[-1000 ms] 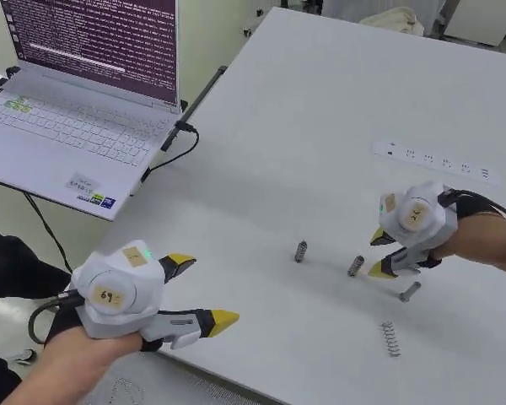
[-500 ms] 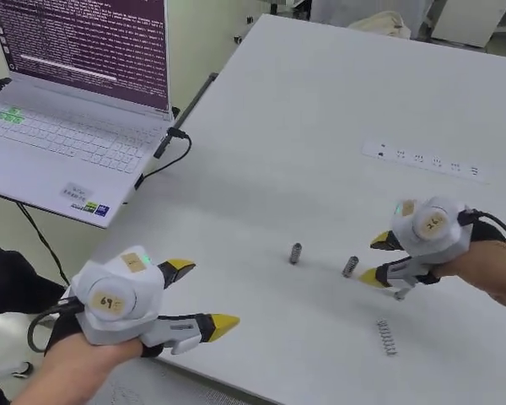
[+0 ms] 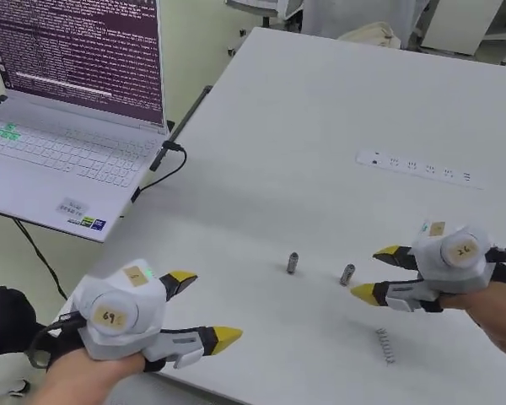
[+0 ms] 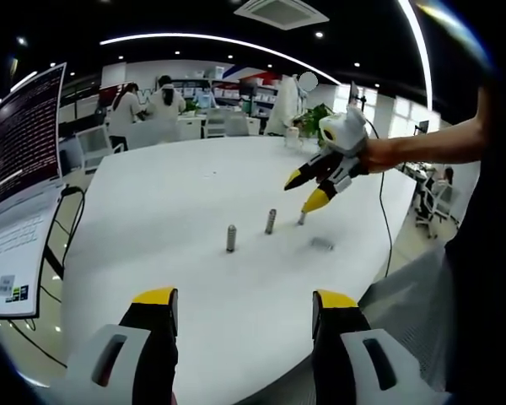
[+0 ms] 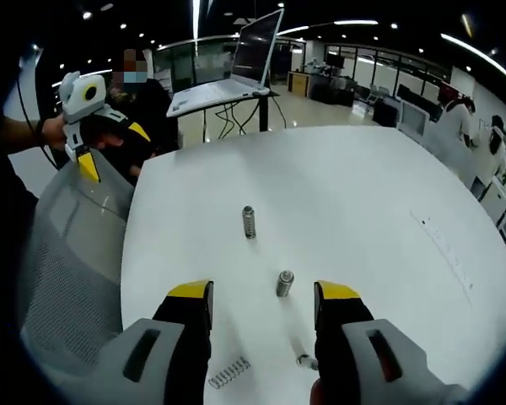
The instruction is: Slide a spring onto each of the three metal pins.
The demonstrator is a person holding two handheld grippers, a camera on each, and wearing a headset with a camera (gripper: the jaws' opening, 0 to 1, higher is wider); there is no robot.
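Grey coiled spring noted flat on counter; beyond it, spring-sleeved nearer pin and farther pin stood upright. Left hand-held gripper and right hand-held gripper held apart, empty.

Table: white, matte, wide; near-left corner rounded.

On it:
- Left pin: upright, near-centre, coil visible around shaft.
- Right pin: upright, just right of left pin and slightly nearer; apart from it. Also looks sleeved by a coil, less clear.
- Loose spring: lying flat, nearer and right of both upright pins, close to the near edge. Touches nothing.
- Third pin: on its side, bare, seen in right gripper view; near loose spring, not touching.
- Power strip: white, long, flat, far right, well apart from pins.
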